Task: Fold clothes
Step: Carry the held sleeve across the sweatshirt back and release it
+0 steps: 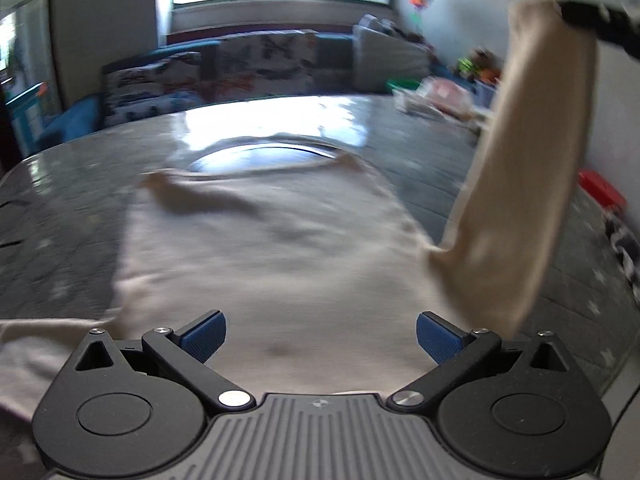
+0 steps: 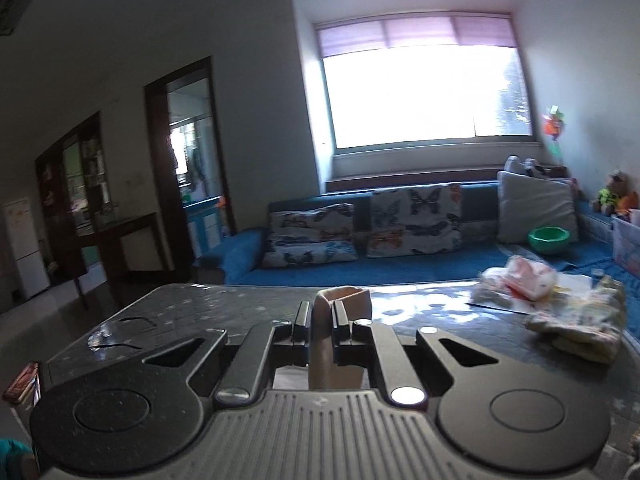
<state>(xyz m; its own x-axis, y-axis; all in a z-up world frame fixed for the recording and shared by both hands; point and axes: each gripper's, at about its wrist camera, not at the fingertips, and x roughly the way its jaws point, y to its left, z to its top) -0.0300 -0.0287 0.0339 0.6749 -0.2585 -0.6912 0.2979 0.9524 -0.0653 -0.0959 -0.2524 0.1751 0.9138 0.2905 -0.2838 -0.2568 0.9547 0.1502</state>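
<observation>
Lying flat across the grey patterned tabletop (image 1: 60,216), the cream-coloured garment (image 1: 264,264) fills the middle of the left wrist view, its neckline edge turned toward the far side, where window glare reflects off the surface. The left tongs (image 1: 320,338) hover just above the near part of this cloth with both blue-padded fingers (image 1: 204,336) spread wide apart; nothing is gripped between them. To the right in the same view, a long strip of the garment, apparently a sleeve (image 1: 532,168), rises steeply from the flat cloth to the upper right corner, where the black body of the right tongs (image 1: 592,20) holds its end; motion blur softens this area. In the right wrist view, the right tongs (image 2: 322,322) are clenched on a folded edge of that same cream cloth, which stands up between the two nearly closed black fingers (image 2: 302,322) and hangs down behind them. Farther right on the tabletop, well apart from the tongs, lie a crumpled pink-and-white bundle (image 2: 520,280) and, nearer the right edge, a folded pale yellow patterned cloth (image 2: 580,324). Behind the tabletop runs a blue sofa (image 2: 360,272) with butterfly-print cushions (image 2: 414,220) under a bright window (image 2: 420,96).
</observation>
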